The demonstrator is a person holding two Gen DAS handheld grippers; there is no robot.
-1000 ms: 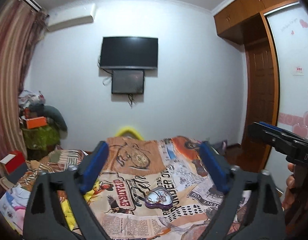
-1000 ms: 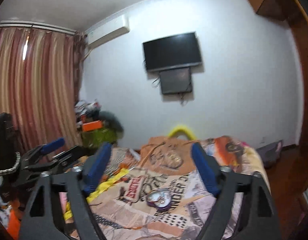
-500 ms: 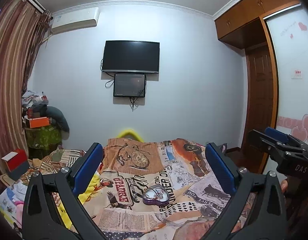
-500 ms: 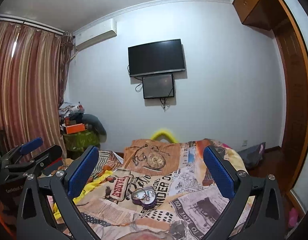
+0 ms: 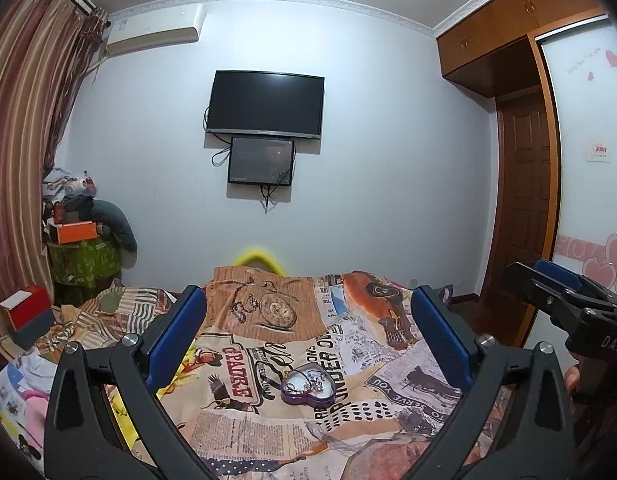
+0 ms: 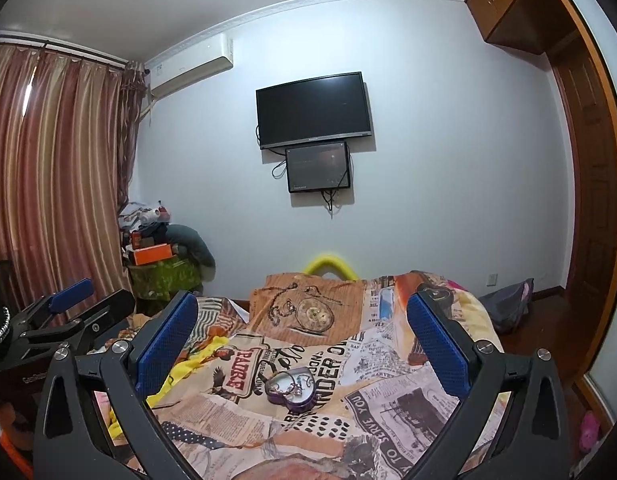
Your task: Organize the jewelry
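**Both grippers wide, heart box ahead between the jaws**

My left gripper [image 5: 308, 344] has its jaws spread wide, with nothing between them. My right gripper [image 6: 302, 340] is the same: gaping and empty. Ahead of both, centred between the jaws and well apart from them, the purple heart-shaped box [image 5: 307, 387] lies on the bedspread [image 5: 244, 428] with its lid off and jewelry [image 6: 292, 388] tangled inside. Beyond it, the far wall carries a television [image 5: 266, 106]. My worry is the soft bedding: I judge a hard push could tip the box and spill the chains, and a pinch on tangled pieces could drag several out together.
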